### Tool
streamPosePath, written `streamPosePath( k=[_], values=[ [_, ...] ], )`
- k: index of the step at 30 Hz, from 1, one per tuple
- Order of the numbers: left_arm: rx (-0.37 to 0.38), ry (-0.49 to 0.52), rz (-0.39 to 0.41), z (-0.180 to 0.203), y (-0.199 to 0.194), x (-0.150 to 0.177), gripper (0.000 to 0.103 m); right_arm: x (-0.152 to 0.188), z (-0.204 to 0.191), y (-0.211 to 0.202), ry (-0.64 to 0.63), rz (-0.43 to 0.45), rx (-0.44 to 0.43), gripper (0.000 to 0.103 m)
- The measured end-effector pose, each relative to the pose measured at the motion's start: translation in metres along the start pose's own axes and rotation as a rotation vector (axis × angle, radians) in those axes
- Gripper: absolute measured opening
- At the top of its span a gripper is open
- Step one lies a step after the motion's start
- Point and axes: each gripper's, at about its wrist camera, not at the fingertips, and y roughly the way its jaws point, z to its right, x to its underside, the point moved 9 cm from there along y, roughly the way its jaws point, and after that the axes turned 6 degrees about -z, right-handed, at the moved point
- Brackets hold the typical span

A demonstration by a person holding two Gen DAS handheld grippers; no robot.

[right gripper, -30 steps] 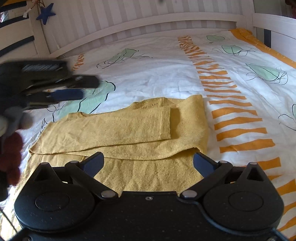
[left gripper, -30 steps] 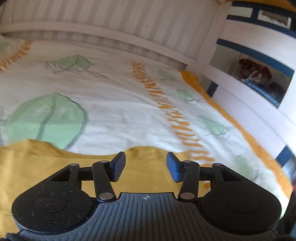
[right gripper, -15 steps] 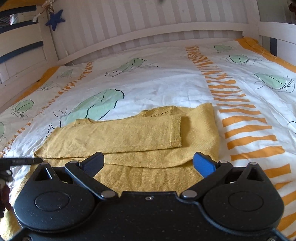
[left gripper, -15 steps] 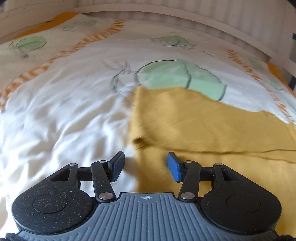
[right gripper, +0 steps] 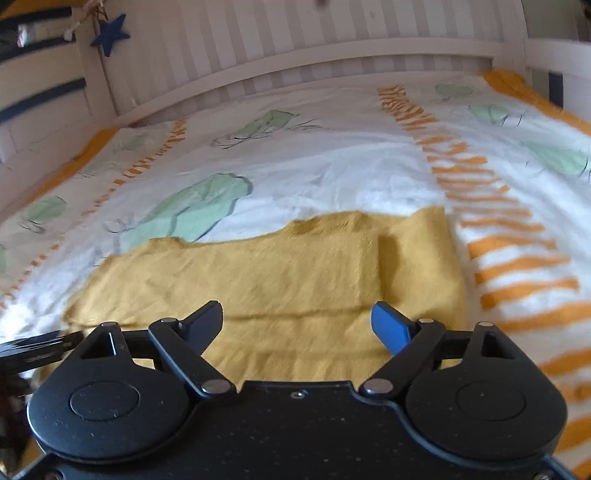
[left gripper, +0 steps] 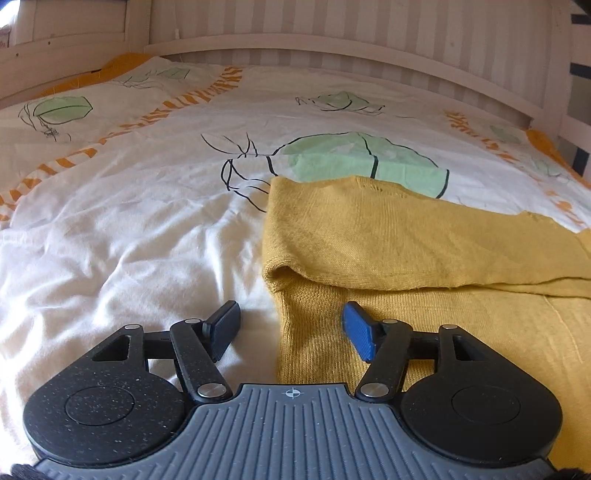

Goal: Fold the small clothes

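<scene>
A mustard-yellow knit sweater lies flat on the bed, with a sleeve folded across its body; it also shows in the right wrist view. My left gripper is open and empty, low over the sweater's left edge, which runs between the fingers. My right gripper is open and empty, just above the sweater's near part. The tip of the left gripper shows at the left edge of the right wrist view.
The bed cover is white with green leaf prints and orange striped bands, and is wrinkled at the left. A white slatted bed rail runs along the far side. A blue star hangs on the post at left.
The left gripper swung left from the bed's right side to the sweater's left edge and came lower. The right gripper moved forward and down over the sweater, jaws a little narrower.
</scene>
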Motion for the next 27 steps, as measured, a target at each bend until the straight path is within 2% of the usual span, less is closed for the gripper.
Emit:
streamPosePath(
  k=[4, 9, 11, 12, 13, 14, 16, 19, 23, 25, 26, 27],
  values=[
    [-0.003, 0.003, 0.001, 0.001, 0.001, 0.002, 0.061, -0.016, 0.014, 0.024, -0.003, -0.017, 0.065, 0.088],
    [0.003, -0.005, 0.002, 0.000, 0.002, 0.002, 0.061, -0.013, 0.026, 0.056, 0.044, -0.117, 0.075, 0.070],
    [0.004, -0.005, 0.002, 0.000, 0.002, 0.002, 0.061, -0.011, 0.025, 0.058, 0.053, -0.113, 0.079, 0.063],
    [0.005, -0.006, 0.002, 0.000, 0.002, 0.002, 0.061, -0.011, 0.023, 0.057, 0.052, -0.113, 0.078, 0.048],
    [0.008, -0.009, 0.003, 0.000, 0.002, 0.002, 0.061, -0.012, 0.020, 0.056, 0.046, -0.117, 0.066, 0.020],
    [0.010, -0.011, 0.003, -0.001, 0.003, 0.002, 0.061, -0.014, 0.015, 0.053, 0.041, -0.125, 0.040, 0.016],
    [0.013, -0.014, 0.003, -0.001, 0.003, 0.002, 0.061, -0.020, 0.010, 0.044, 0.023, -0.110, 0.033, 0.015],
    [0.012, -0.013, 0.003, -0.002, 0.003, 0.002, 0.061, -0.027, 0.014, 0.030, -0.017, -0.082, 0.082, 0.015],
    [0.012, -0.012, 0.003, -0.002, 0.003, 0.001, 0.061, -0.017, 0.035, 0.039, 0.006, -0.141, 0.137, 0.019],
    [0.012, -0.013, 0.002, -0.002, 0.003, 0.001, 0.061, -0.008, 0.039, 0.045, 0.012, -0.163, 0.141, 0.042],
    [0.012, -0.012, 0.002, -0.002, 0.003, 0.002, 0.061, -0.007, 0.042, 0.043, 0.017, -0.141, 0.142, 0.046],
    [0.010, -0.010, 0.002, -0.002, 0.003, 0.002, 0.061, -0.006, 0.043, 0.040, 0.020, -0.127, 0.143, 0.058]
  ],
)
